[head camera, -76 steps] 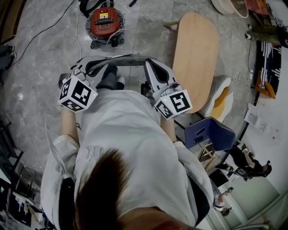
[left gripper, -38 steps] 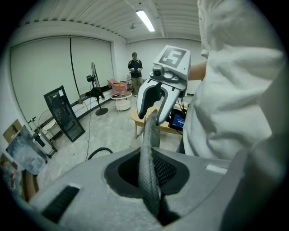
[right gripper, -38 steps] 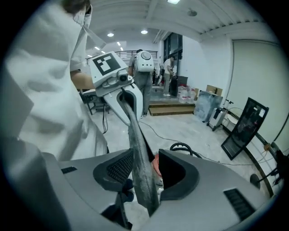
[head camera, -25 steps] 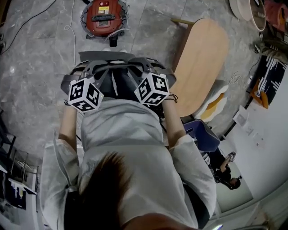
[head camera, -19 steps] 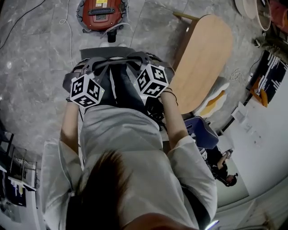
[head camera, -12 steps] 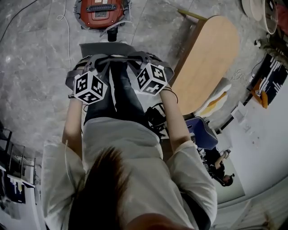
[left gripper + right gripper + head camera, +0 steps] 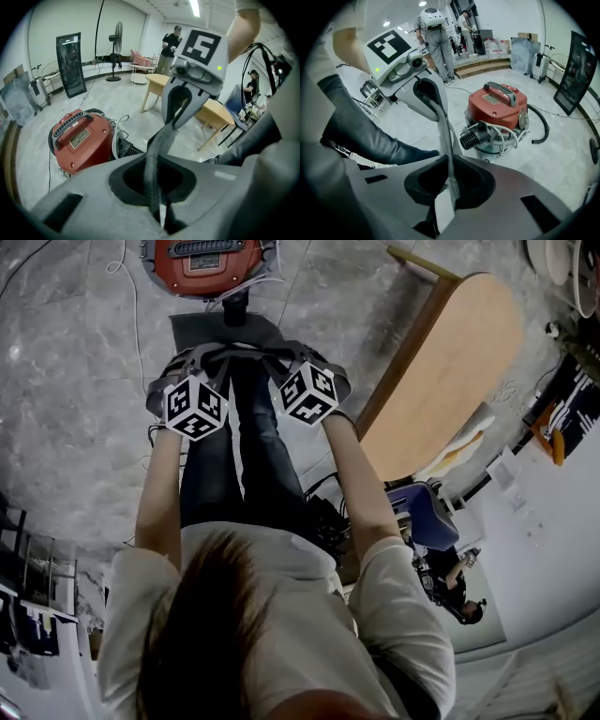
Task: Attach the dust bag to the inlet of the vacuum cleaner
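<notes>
A red vacuum cleaner [image 7: 208, 257] stands on the floor at the top of the head view, its black inlet [image 7: 234, 306] facing me. The grey dust bag [image 7: 214, 333] hangs just in front of it, stretched between both grippers. My left gripper [image 7: 192, 360] is shut on the bag's edge, which shows as a grey strip [image 7: 153, 164] in the left gripper view. My right gripper [image 7: 295, 356] pinches the other end [image 7: 444, 140], its jaws closing a little on it. The vacuum [image 7: 499, 112] and its ribbed inlet [image 7: 474, 136] lie just beyond the right jaws.
A long wooden table [image 7: 450, 362] stands to the right, with a blue chair [image 7: 427, 521] behind it. A white cable [image 7: 131, 306] trails on the stone floor left of the vacuum. People stand far back [image 7: 436, 42], and a floor fan [image 7: 116, 42].
Both grippers have sunk toward the floor with the dust bag between them, and have come closer to the vacuum's inlet. The person has bent lower.
</notes>
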